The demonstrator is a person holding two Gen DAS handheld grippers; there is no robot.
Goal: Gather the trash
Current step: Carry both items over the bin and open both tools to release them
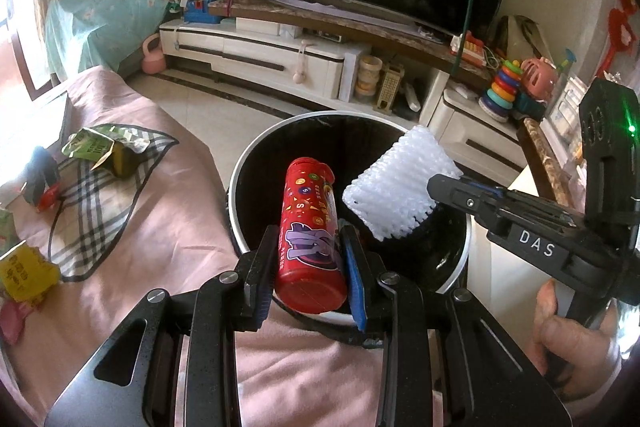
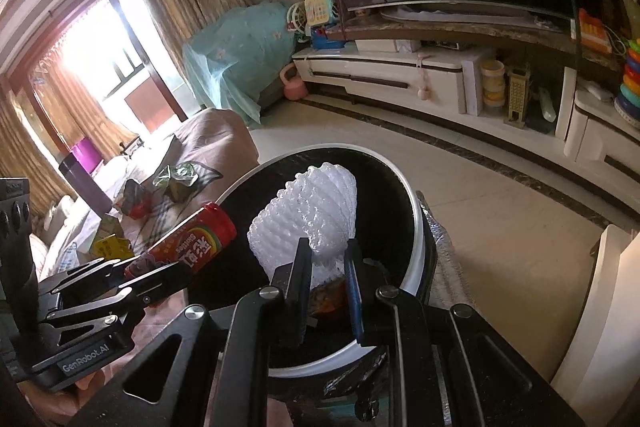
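Left wrist view: the left gripper (image 1: 308, 259) pinches a red cylindrical candy tube (image 1: 310, 231) over the round black-lined trash bin (image 1: 256, 155), poised for dropping.

Right wrist view: the right gripper (image 2: 329, 267) clamps a white foam fruit net (image 2: 310, 219) above the same bin, likewise positioned for release.

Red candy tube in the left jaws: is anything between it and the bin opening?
Nothing visible blocks it. The red cylindrical candy tube hangs over the open black round bin; the white foam net sleeve is held beside it.

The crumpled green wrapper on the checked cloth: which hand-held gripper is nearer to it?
Left. The left hand-held gripper hangs beside the cloth; the right hand-held gripper is across the bin from the crumpled green wrapper.
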